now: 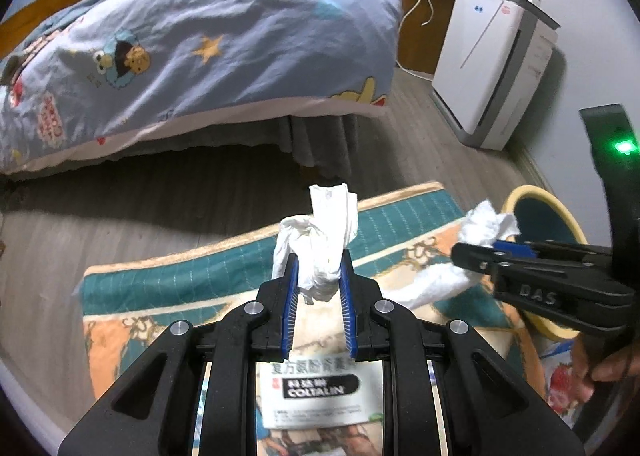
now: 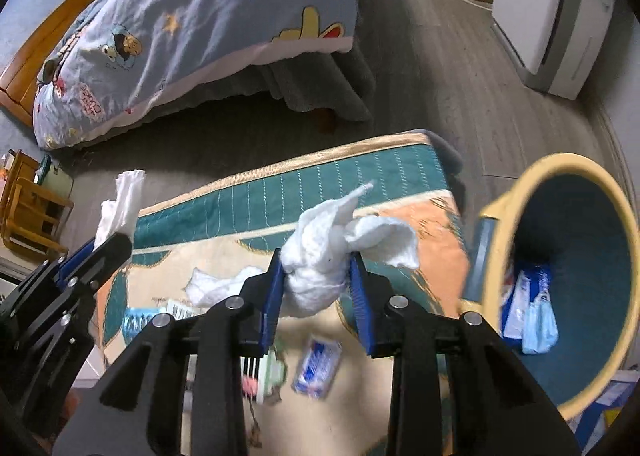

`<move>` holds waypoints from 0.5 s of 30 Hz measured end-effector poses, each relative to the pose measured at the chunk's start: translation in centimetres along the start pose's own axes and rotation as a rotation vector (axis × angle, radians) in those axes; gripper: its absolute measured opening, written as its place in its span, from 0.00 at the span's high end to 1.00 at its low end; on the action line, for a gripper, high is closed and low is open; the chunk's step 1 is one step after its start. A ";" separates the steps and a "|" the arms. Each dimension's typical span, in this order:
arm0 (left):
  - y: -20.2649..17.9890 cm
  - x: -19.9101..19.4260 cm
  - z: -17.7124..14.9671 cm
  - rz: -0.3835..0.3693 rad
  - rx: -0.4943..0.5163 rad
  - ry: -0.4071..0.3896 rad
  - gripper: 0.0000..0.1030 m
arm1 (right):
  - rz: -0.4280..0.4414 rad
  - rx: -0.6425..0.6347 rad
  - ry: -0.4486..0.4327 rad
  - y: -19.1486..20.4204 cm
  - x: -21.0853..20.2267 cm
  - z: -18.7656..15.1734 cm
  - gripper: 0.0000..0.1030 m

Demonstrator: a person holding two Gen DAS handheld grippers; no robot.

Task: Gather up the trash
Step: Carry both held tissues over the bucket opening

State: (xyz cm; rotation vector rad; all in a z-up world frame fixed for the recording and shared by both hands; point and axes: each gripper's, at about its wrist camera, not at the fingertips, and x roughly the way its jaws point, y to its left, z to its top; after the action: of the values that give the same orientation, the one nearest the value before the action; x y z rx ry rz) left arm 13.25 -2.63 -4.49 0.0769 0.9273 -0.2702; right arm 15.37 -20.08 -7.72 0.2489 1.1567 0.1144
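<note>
White crumpled tissue (image 1: 326,252) is clamped in the left gripper (image 1: 318,296); another tissue (image 2: 320,268) is clamped in the right gripper (image 2: 316,304), both frame centre. Risk: loose tails could snag the bin (image 2: 496,215) rim at right and spill onto the mat (image 2: 280,191).

You have three crumpled white tissues (image 2: 320,268) (image 2: 120,207) (image 2: 216,286), one yellow-rimmed teal bin (image 2: 496,232), one teal-and-peach patterned rug (image 2: 280,195), one bed with a blue cartoon-print quilt (image 2: 224,11).

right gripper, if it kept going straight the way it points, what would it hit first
Probably the patterned mat on the floor: the right gripper, shut on a crumpled tissue, aims down at it, left of the bin.
</note>
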 end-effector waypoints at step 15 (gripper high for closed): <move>-9.9 -9.1 0.6 -0.133 0.068 -0.101 0.80 | -0.044 0.073 -0.162 -7.3 -12.4 -4.6 0.70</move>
State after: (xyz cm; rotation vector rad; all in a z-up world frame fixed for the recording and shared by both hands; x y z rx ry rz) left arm 5.92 -10.47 3.61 0.0639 0.8240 -0.4256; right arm 5.87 -29.19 -0.28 0.2920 1.0054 0.0125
